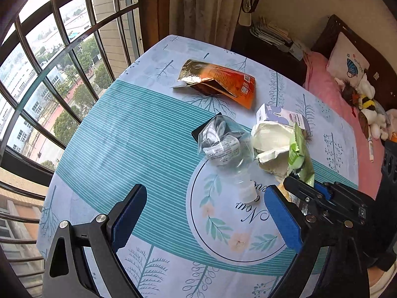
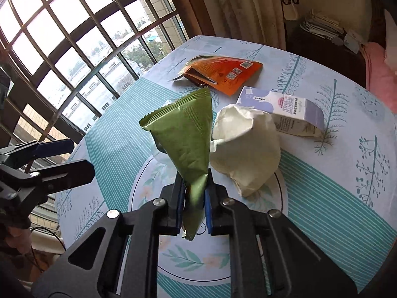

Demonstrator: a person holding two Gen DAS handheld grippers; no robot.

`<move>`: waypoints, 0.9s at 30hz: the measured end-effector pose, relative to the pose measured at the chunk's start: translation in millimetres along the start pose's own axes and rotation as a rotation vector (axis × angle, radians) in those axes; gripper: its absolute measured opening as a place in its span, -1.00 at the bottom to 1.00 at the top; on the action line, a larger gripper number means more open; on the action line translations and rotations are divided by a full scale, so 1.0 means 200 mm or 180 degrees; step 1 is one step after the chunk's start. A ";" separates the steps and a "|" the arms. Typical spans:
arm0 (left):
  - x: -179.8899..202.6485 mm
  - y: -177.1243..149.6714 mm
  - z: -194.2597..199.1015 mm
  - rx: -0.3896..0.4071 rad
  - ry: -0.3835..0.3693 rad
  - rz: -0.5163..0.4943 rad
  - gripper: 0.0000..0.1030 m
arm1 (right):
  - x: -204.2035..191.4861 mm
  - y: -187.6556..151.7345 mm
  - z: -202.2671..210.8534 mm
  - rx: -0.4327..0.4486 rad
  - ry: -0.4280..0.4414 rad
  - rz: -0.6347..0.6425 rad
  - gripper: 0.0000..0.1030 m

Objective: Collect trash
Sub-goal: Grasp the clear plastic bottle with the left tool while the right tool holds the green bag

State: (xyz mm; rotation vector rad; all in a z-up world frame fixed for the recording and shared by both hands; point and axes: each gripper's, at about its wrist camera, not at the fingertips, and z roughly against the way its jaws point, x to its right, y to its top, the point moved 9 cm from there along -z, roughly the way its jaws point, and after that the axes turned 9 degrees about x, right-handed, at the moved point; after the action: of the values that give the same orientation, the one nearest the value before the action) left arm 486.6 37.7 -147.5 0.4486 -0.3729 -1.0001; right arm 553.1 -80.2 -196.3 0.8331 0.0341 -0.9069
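Five trash items: one orange pouch (image 1: 223, 83), carton (image 2: 285, 110), white wrapper (image 2: 245, 146), clear bottle (image 1: 227, 149) on table (image 1: 139, 144) centre; green packet (image 2: 186, 139) lifted, clenched in right gripper (image 2: 194, 203) jaws. Left gripper (image 1: 206, 213) hovers above near edge, jaws released.

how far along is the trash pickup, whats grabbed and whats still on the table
No bin or collected pile is in view, so nothing looks finished. In hand: the right gripper is shut on the green wrapper. The left gripper is open and holds nothing. Left on the table: orange pouch, plastic bottle, crumpled white paper, milk carton.
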 end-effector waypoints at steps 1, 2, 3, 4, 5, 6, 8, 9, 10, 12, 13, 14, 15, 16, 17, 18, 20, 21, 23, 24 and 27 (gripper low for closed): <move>0.01 0.03 -0.03 -0.0015 0.0016 0.0026 0.89 | 0.02 0.00 0.03 0.0031 0.0012 -0.0080 -0.79; 0.02 0.05 -0.05 -0.0029 0.0033 0.0054 0.89 | 0.04 0.00 0.05 0.0063 0.0021 -0.0165 -0.79; 0.03 0.07 -0.08 -0.0044 0.0040 0.0082 0.89 | 0.06 0.00 0.08 0.0094 0.0021 -0.0243 -0.79; 0.04 0.09 -0.11 -0.0056 0.0040 0.0107 0.89 | 0.08 0.01 0.10 0.0127 0.0021 -0.0304 -0.79; 0.05 0.11 -0.14 -0.0061 0.0048 0.0125 0.88 | 0.09 0.01 0.12 0.0159 0.0016 -0.0352 -0.79; 0.05 0.13 -0.17 -0.0063 0.0066 0.0142 0.87 | 0.11 0.00 0.14 0.0189 0.0010 -0.0395 -0.80; 0.04 0.15 -0.24 -0.0093 0.0102 0.0178 0.80 | 0.13 0.00 0.18 0.0233 0.0017 -0.0468 -0.80; 0.03 0.15 -0.28 -0.0124 0.0095 0.0197 0.72 | 0.14 -0.01 0.19 0.0247 0.0015 -0.0494 -0.80; 0.03 0.15 -0.31 -0.0169 0.0080 0.0217 0.64 | 0.14 -0.02 0.21 0.0257 0.0020 -0.0516 -0.80; 0.01 0.13 -0.38 -0.0274 0.0045 0.0285 0.56 | 0.14 -0.03 0.22 0.0264 0.0020 -0.0533 -0.80; 0.00 0.13 -0.40 -0.0312 -0.0010 0.0343 0.56 | 0.15 -0.04 0.23 0.0266 0.0016 -0.0540 -0.80; 0.00 0.13 -0.42 -0.0315 -0.0114 0.0434 0.56 | 0.15 -0.05 0.24 0.0267 0.0017 -0.0548 -0.80; 0.00 0.12 -0.43 -0.0337 -0.0169 0.0501 0.56 | 0.16 -0.05 0.24 0.0263 0.0016 -0.0554 -0.80; 0.01 0.13 -0.45 -0.0355 -0.0220 0.0552 0.56 | 0.17 -0.07 0.24 0.0253 0.0014 -0.0564 -0.80; 0.01 0.13 -0.46 -0.0372 -0.0258 0.0585 0.56 | 0.17 -0.08 0.24 0.0242 0.0018 -0.0578 -0.80; 0.02 0.13 -0.47 -0.0386 -0.0297 0.0609 0.56 | 0.17 -0.09 0.24 0.0229 0.0020 -0.0591 -0.80; 0.04 0.12 -0.50 -0.0420 -0.0354 0.0647 0.56 | 0.17 -0.11 0.23 0.0199 0.0023 -0.0610 -0.80; 0.06 0.12 -0.51 -0.0438 -0.0369 0.0654 0.56 | 0.17 -0.12 0.22 0.0187 0.0023 -0.0613 -0.80; 0.08 0.11 -0.53 -0.0471 -0.0391 0.0659 0.56 | 0.17 -0.15 0.21 0.0169 0.0017 -0.0626 -0.80; 0.10 0.10 -0.54 -0.0483 -0.0405 0.0656 0.54 | 0.17 -0.16 0.21 0.0161 0.0018 -0.0641 -0.80; 0.14 0.09 -0.57 -0.0527 -0.0455 0.0672 0.32 | 0.17 -0.18 0.20 0.0147 0.0014 -0.0673 -0.80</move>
State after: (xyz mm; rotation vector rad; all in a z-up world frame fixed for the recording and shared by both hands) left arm 568.8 43.3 -231.8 0.1837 -0.4521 -0.8511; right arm 537.1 -141.7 -203.7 0.8859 0.1069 -1.1079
